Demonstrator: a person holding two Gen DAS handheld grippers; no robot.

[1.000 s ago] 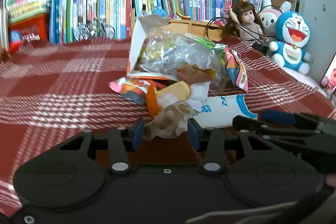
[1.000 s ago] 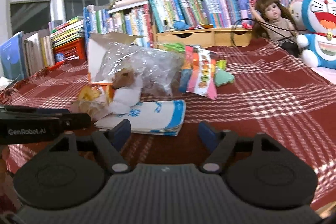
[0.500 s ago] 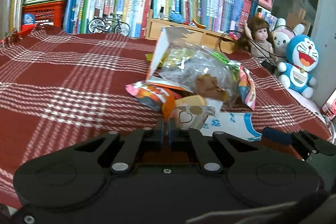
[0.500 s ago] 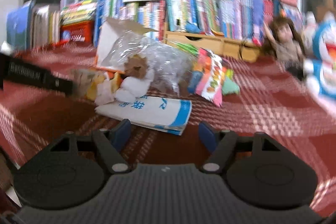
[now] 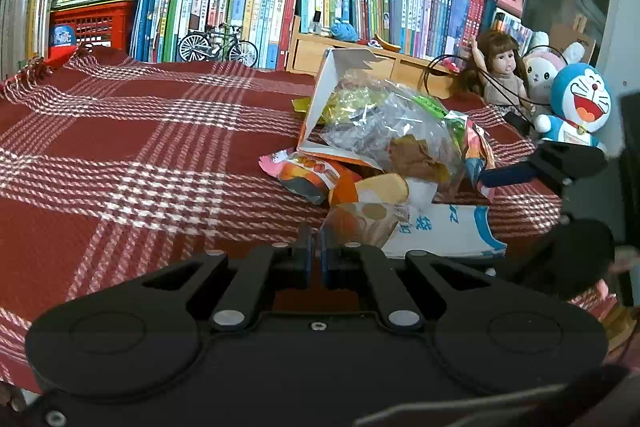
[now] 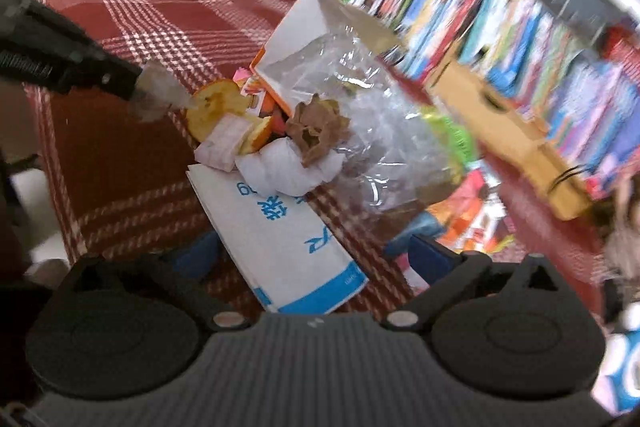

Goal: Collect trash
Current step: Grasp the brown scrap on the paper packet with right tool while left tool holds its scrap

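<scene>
Since 1 second ago the left gripper (image 5: 314,247) has pinched shut on the crumpled wrapper (image 5: 362,223) at the trash pile's near edge while the right gripper (image 6: 316,259) has just spread wide, empty, over the white packet (image 6: 276,227), and that thin pinch could slip.
</scene>
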